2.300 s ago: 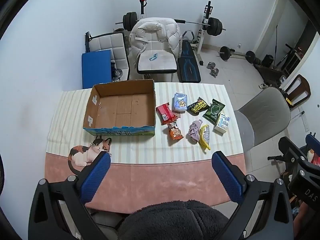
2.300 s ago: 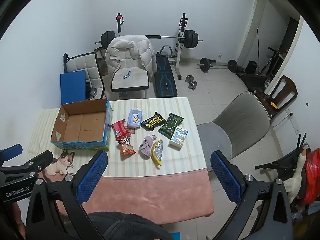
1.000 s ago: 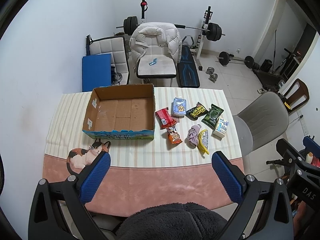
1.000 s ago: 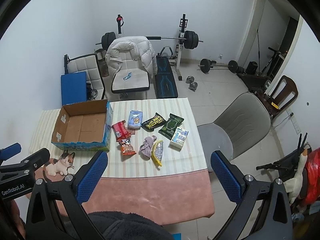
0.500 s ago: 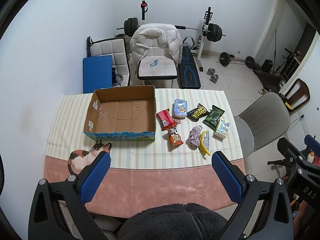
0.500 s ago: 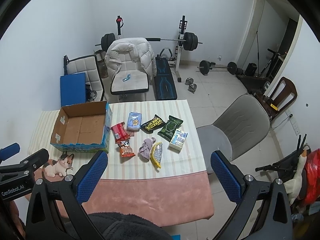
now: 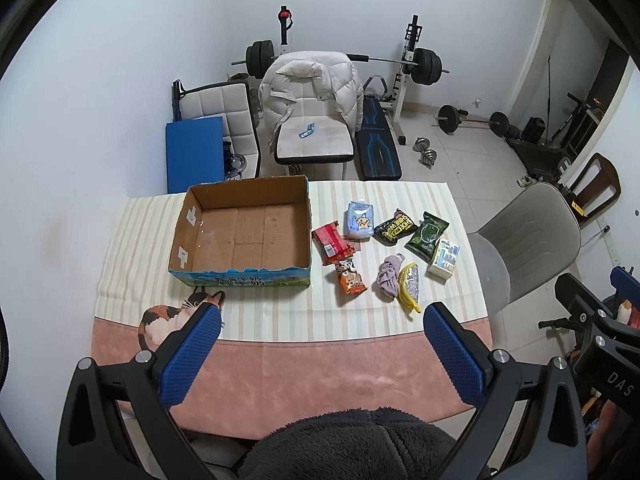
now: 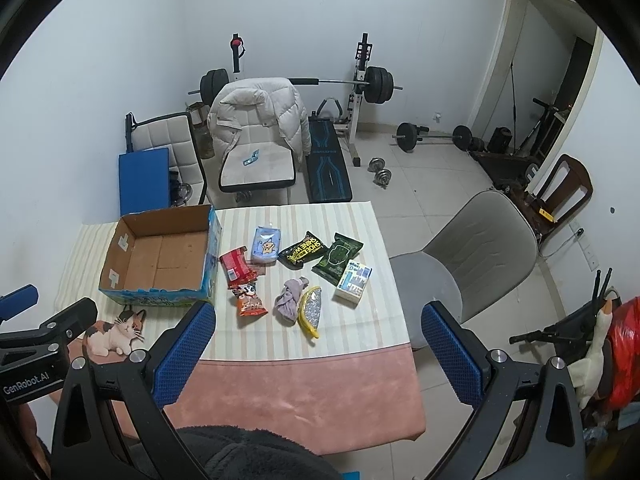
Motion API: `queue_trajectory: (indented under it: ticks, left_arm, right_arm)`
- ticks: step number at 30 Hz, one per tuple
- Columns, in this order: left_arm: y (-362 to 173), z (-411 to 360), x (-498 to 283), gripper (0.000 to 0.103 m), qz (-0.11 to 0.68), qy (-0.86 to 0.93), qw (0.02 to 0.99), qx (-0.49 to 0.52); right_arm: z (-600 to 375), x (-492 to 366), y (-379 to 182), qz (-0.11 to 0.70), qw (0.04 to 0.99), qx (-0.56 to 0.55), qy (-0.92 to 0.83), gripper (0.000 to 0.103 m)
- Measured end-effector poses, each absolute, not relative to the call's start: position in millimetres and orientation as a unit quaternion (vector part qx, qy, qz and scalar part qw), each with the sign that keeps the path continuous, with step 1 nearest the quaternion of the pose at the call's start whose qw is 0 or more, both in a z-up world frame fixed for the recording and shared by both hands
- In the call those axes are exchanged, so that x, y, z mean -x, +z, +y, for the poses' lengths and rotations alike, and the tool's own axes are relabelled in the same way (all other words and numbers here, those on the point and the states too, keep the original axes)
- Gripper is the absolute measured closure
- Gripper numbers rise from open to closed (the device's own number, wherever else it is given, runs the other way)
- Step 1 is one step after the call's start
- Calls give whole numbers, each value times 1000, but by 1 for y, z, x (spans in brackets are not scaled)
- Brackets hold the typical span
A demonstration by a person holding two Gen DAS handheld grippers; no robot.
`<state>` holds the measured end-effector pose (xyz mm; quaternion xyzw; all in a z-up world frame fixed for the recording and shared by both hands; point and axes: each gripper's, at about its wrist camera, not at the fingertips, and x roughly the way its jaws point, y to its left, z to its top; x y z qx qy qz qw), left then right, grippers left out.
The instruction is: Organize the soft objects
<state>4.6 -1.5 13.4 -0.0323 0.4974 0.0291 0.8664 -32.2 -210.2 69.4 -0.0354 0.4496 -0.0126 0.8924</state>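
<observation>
An empty cardboard box (image 7: 244, 228) (image 8: 160, 256) stands on the left of a striped table (image 7: 280, 316). To its right lie several soft packs: a red pack (image 7: 331, 240), an orange snack bag (image 7: 351, 280), a light blue pouch (image 7: 361, 220), two dark green wipe packs (image 7: 426, 236), a white tissue pack (image 7: 443, 260), a purple cloth (image 7: 389, 276) (image 8: 290, 300) and a yellow-edged glitter pouch (image 7: 410, 286). My left gripper (image 7: 322, 326) and right gripper (image 8: 316, 330) are open and empty, high above the table's near edge.
A grey chair (image 8: 472, 252) stands at the table's right. Behind the table are a chair with a white jacket (image 7: 312, 96), a weight bench (image 7: 376, 140), a blue board (image 7: 194, 152) and barbells. A cat picture (image 7: 168, 316) is on the cloth.
Both views have shifted slightly; the table sits a little lower in frame than a second ago. No object on the table has moved. Both grippers stay open.
</observation>
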Motion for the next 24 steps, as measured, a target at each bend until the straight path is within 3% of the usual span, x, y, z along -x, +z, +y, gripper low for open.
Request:
queue_trajectory:
  ticks: [24]
  left_arm:
    - [13,-6,0,0,494,29,868,31]
  right_arm:
    - [-210,31,73,447,894,36,-11,0]
